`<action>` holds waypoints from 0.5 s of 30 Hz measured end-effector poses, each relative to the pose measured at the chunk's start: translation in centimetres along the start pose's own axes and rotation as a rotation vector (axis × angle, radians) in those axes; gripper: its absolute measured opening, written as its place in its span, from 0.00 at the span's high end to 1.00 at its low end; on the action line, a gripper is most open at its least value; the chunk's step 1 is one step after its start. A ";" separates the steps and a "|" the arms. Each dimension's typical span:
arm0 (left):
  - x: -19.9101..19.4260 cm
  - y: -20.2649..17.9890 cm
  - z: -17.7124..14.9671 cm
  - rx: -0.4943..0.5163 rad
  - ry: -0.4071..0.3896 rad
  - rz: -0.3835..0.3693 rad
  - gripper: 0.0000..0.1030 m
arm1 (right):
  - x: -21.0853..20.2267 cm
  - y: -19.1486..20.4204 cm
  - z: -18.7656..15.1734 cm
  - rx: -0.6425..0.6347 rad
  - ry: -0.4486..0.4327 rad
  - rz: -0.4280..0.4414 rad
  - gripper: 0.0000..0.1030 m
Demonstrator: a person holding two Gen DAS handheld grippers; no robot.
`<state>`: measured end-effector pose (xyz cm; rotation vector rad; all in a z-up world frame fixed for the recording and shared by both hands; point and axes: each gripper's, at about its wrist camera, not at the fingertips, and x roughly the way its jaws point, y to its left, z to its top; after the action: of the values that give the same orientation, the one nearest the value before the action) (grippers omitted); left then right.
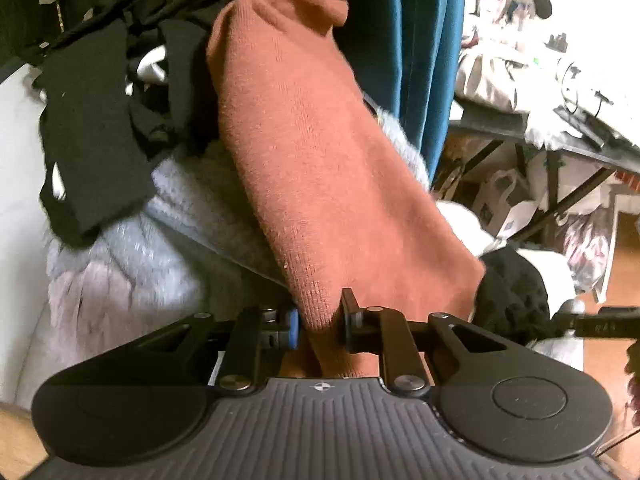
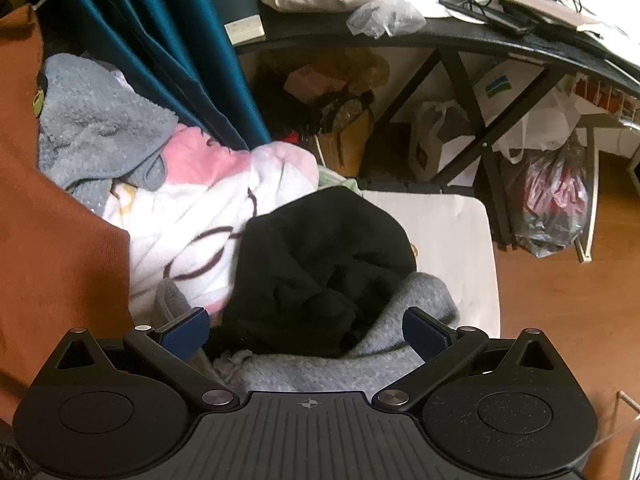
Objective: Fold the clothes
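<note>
The left gripper (image 1: 320,326) has its fingers pinched on the lower edge of a rust-orange knit garment (image 1: 296,152), which stretches away over a fluffy grey garment (image 1: 132,256) and black clothes (image 1: 92,140). The right gripper (image 2: 306,330) holds its fingers wide apart, gripping nothing, above a black garment (image 2: 320,256) and grey knit (image 2: 340,368) on a heap beside a teal curtain (image 2: 160,40)
</note>
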<state>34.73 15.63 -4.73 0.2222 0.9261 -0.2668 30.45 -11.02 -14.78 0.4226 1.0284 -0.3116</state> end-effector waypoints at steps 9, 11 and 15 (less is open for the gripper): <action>-0.1 -2.1 0.9 0.104 -0.074 0.100 0.44 | -0.2 -0.1 0.1 -0.043 0.001 0.022 0.01; 0.6 -1.7 1.4 0.073 -0.078 0.114 0.51 | -0.5 -0.5 0.0 -0.040 -0.001 0.023 0.01; -0.4 -1.2 1.9 -0.029 -0.105 0.028 0.93 | -0.7 -1.9 -0.6 -0.020 -0.001 0.020 0.01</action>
<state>35.49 13.97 -3.37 0.1922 0.8217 -0.2372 28.85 -12.38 -14.78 0.4142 1.0255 -0.2830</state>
